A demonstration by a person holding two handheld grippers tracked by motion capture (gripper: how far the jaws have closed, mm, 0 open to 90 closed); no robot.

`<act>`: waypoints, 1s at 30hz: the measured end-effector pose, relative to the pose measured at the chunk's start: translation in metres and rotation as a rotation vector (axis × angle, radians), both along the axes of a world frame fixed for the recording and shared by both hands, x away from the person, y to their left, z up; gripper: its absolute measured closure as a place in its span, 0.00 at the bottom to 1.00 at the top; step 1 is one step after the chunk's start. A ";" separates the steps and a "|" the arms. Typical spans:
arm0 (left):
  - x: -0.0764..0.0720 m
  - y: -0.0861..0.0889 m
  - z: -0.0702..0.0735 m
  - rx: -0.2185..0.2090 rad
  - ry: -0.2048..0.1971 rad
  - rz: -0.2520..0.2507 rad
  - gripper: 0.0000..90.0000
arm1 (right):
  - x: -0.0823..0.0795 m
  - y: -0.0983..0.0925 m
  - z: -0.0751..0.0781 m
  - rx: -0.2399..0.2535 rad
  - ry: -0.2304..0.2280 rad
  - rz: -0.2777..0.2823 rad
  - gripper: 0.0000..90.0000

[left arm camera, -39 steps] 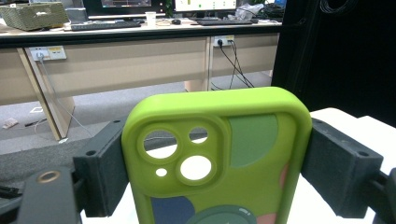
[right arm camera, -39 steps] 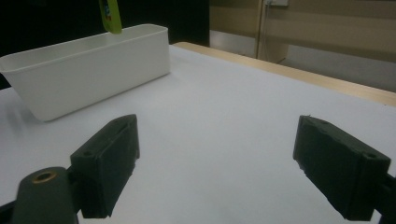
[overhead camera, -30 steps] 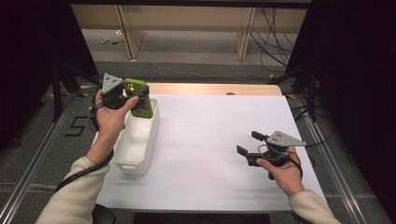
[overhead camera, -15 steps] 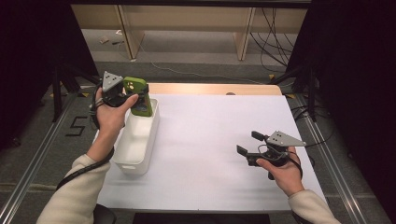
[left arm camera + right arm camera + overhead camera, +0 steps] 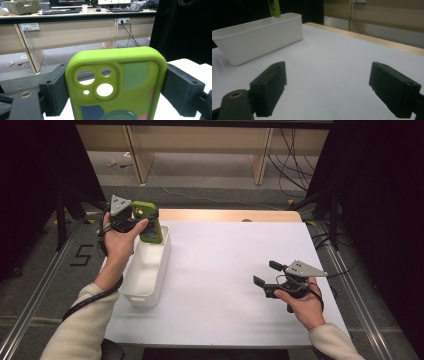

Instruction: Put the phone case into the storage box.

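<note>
A lime-green phone case [image 5: 149, 221] with camera cutouts is held upright over the far end of the white bin [image 5: 142, 295]. My left gripper [image 5: 134, 217] is shut on it. In the left gripper view the case [image 5: 117, 82] stands between both black jaws, which press on its two side edges. At the table's right, my right gripper [image 5: 266, 274] hovers just above the white sheet, open, pointing left toward the bin. Its jaws stand wide apart in the right gripper view with nothing between them [image 5: 327, 87]. The bin [image 5: 259, 37] and the case's lower tip [image 5: 274, 8] show there too.
The white sheet covers the table [image 5: 235, 265], with a bare wooden strip [image 5: 230, 215] along its far edge. Beyond the table are a grey floor, wooden desk legs [image 5: 137, 155] and loose cables [image 5: 292, 150]. Dark screens flank both sides.
</note>
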State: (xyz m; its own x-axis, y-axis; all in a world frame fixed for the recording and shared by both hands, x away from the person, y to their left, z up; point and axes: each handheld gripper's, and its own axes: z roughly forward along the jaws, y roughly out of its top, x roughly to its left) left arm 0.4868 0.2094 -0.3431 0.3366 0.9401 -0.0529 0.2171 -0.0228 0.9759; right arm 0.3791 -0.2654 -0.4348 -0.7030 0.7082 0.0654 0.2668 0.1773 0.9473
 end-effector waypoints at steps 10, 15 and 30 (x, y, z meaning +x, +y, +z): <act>0.004 -0.001 0.001 0.006 -0.001 0.003 0.18 | 0.000 0.000 0.000 0.000 0.000 0.001 0.17; 0.006 -0.001 0.001 0.006 0.002 0.001 0.18 | 0.000 0.000 0.000 0.000 -0.002 -0.001 0.17; 0.012 0.000 -0.002 0.007 0.002 0.015 0.18 | 0.000 0.000 0.000 0.000 -0.001 0.000 0.17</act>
State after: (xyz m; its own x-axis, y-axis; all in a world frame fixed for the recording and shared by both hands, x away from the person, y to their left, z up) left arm 0.4991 0.2099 -0.3452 0.3227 0.9454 -0.0465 0.2191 -0.0268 0.9753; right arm 0.3793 -0.2657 -0.4350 -0.7028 0.7085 0.0644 0.2657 0.1775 0.9476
